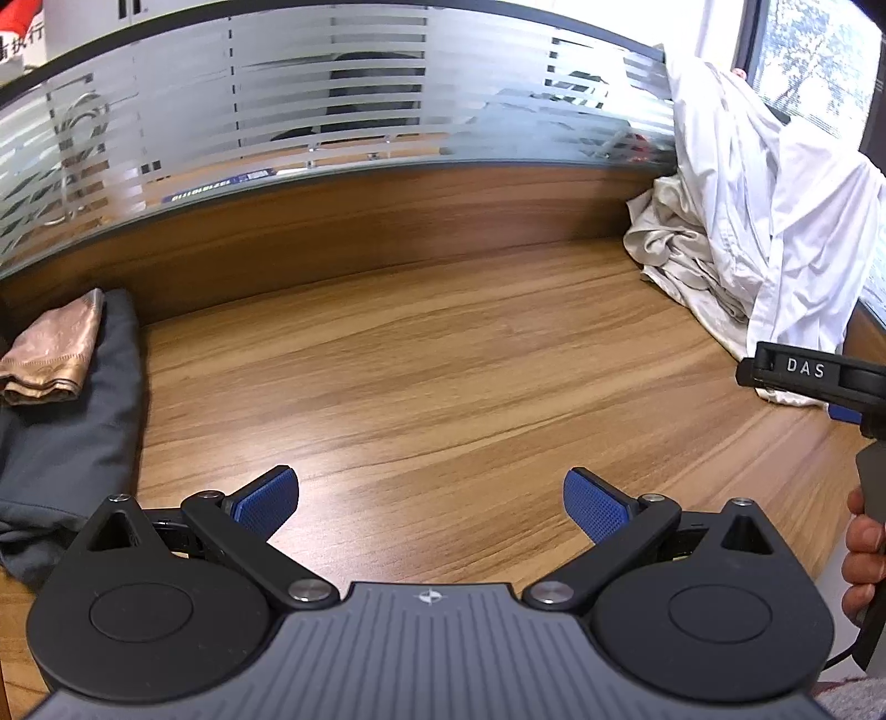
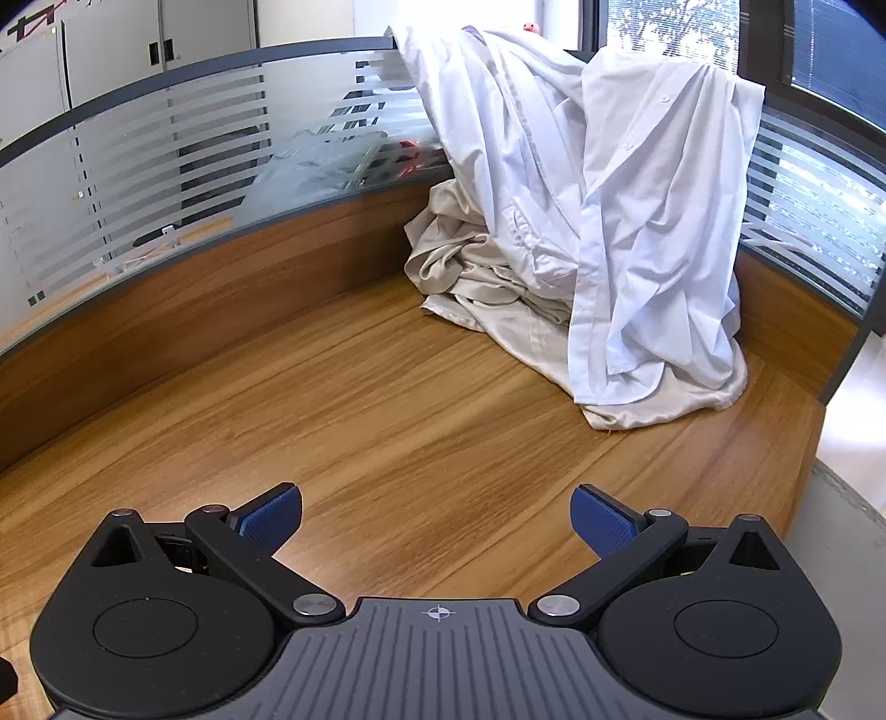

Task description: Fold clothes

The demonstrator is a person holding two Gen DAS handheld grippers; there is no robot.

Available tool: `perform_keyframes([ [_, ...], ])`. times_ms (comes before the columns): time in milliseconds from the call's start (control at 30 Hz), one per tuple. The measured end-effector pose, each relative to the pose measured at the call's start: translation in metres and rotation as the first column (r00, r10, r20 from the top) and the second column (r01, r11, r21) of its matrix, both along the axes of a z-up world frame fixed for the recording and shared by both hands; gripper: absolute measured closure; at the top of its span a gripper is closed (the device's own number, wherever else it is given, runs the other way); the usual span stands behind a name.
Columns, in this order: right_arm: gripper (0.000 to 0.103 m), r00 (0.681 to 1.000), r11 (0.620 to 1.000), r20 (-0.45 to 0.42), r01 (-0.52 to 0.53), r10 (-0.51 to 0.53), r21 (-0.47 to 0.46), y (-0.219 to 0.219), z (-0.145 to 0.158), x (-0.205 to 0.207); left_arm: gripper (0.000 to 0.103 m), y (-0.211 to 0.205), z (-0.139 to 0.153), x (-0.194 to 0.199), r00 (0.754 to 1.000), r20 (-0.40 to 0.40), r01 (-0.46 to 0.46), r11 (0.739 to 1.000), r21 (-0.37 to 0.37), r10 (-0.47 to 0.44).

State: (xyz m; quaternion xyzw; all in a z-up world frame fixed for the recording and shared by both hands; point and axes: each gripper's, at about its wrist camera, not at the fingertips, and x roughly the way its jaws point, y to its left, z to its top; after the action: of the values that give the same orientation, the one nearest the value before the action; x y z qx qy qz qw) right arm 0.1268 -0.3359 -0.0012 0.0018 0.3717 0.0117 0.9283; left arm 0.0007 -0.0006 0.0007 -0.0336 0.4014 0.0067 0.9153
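Slumping upright, white shirt (image 2: pixel 637 221) undisturbed

- An office: the wood-grain surface (image 2: pixel 387 421) is a cubicle desk, closed in at the back by a low partition (image 1: pixel 332 111) of glass with frosted stripes
- Beyond the partition, pale cabinet doors (image 2: pixel 111 55) stand along the wall
- Through the partition's glass, another desk and a dark chair-like shape show dimly
- To the right of the partition, a window (image 2: pixel 692 27) with slatted blinds looks out on trees
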Motion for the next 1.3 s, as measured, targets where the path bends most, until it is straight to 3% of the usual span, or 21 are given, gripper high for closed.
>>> perform_keyframes([
  [1300,0.0,1.0,1.0,-0.029,0.012,-0.011,0.011,-0.0021,-0.0018,0.0036,0.001,-0.0079,-0.0027,0.0059,0.999,-0.026,0.03,0.997,0.065,-0.028],
])
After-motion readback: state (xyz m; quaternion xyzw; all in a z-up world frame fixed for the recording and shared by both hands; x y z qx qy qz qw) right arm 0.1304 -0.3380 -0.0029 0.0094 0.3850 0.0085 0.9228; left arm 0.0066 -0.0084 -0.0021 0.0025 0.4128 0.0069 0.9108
